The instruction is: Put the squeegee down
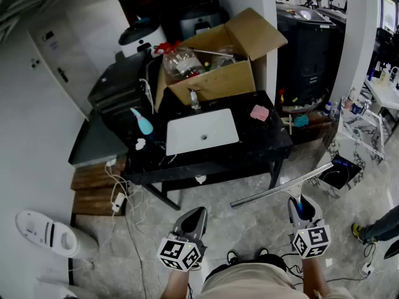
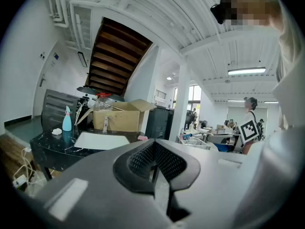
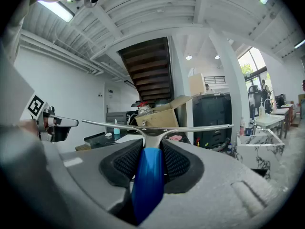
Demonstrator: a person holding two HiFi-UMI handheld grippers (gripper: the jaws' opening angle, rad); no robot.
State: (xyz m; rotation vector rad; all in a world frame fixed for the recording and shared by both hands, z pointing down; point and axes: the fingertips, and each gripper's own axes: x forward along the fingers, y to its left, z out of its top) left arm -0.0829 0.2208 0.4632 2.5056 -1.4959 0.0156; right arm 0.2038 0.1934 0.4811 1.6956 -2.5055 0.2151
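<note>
The squeegee (image 1: 280, 185) has a blue handle (image 3: 150, 175) and a long metal blade (image 3: 190, 127). My right gripper (image 1: 299, 207) is shut on that handle, and the blade lies crosswise just past its jaws, above the floor in front of the black counter (image 1: 262, 139). In the right gripper view the handle fills the gap between the pads of the right gripper (image 3: 151, 149). My left gripper (image 1: 192, 220) hangs beside it at the same height, shut and holding nothing. The left gripper (image 2: 155, 163) points level towards the counter (image 2: 47, 144).
A white sink (image 1: 218, 126) with a faucet (image 1: 194, 99) is set in the counter. On the counter are a blue spray bottle (image 1: 143, 122) at the left and a pink sponge (image 1: 259, 113) at the right. A cardboard box (image 1: 212, 83) stands behind. Cables (image 1: 121, 192) lie on the floor.
</note>
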